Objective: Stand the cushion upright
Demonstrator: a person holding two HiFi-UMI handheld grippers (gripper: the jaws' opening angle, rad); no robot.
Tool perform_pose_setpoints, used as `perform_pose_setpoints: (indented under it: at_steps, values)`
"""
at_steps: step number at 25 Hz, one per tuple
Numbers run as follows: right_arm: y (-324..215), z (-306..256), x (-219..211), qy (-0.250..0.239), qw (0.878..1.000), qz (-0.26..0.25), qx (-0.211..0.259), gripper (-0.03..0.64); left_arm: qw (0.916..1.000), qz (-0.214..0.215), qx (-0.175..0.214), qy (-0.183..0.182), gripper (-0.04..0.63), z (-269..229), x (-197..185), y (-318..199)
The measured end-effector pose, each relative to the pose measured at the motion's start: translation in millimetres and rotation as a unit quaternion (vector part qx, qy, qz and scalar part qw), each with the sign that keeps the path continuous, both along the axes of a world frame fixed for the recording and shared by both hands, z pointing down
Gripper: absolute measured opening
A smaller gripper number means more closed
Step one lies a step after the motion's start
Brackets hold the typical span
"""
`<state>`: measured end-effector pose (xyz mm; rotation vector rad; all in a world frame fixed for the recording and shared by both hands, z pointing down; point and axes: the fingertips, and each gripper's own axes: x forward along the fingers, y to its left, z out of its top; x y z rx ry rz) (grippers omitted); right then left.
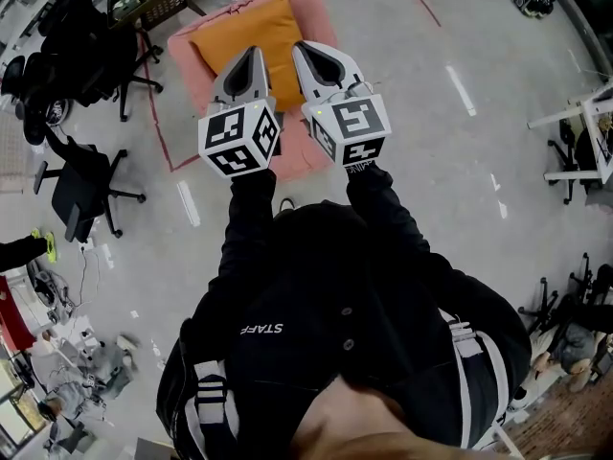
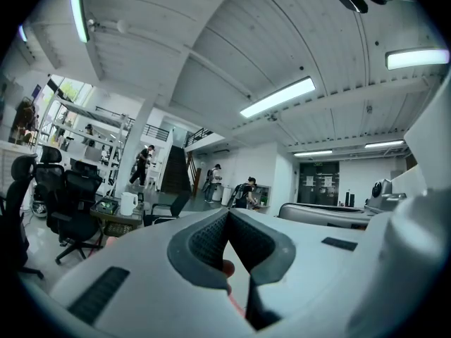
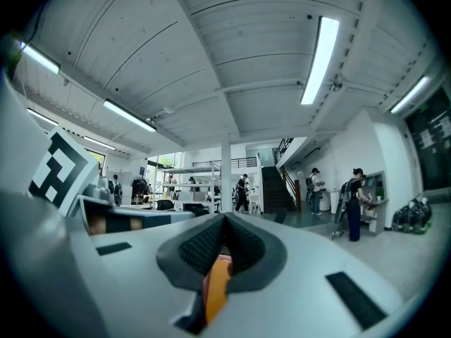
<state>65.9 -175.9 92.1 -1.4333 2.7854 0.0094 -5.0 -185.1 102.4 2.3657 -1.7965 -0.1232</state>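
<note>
An orange cushion (image 1: 251,31) lies flat on a pink upholstered seat (image 1: 308,4) on the floor, seen from above in the head view. Both grippers are held out level over it, well above it. My left gripper (image 1: 253,54) is over the cushion's middle, its jaws shut with nothing between them. My right gripper (image 1: 305,48) is over the cushion's right edge, also shut and empty. In the right gripper view, a strip of the orange cushion (image 3: 217,287) shows below the closed jaws (image 3: 224,220). The left gripper view shows its closed jaws (image 2: 227,213) with a bit of pink below.
Black office chairs (image 1: 84,186) stand on the floor at the left, more at the upper left (image 1: 81,36). Red tape lines (image 1: 159,123) run beside the seat. A white-legged table (image 1: 586,113) stands at the right. Several people stand far off by a staircase (image 3: 271,182).
</note>
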Motion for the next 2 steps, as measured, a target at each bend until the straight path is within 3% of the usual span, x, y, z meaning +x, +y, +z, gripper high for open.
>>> perform_pose_setpoints:
  at_steps: [2]
  values:
    - [-2.0,-1.5,3.7,0.001,1.0,-0.003,0.003,0.014,1.0,-0.001,0.0,0.001,0.0,-0.6,4.2,-3.0]
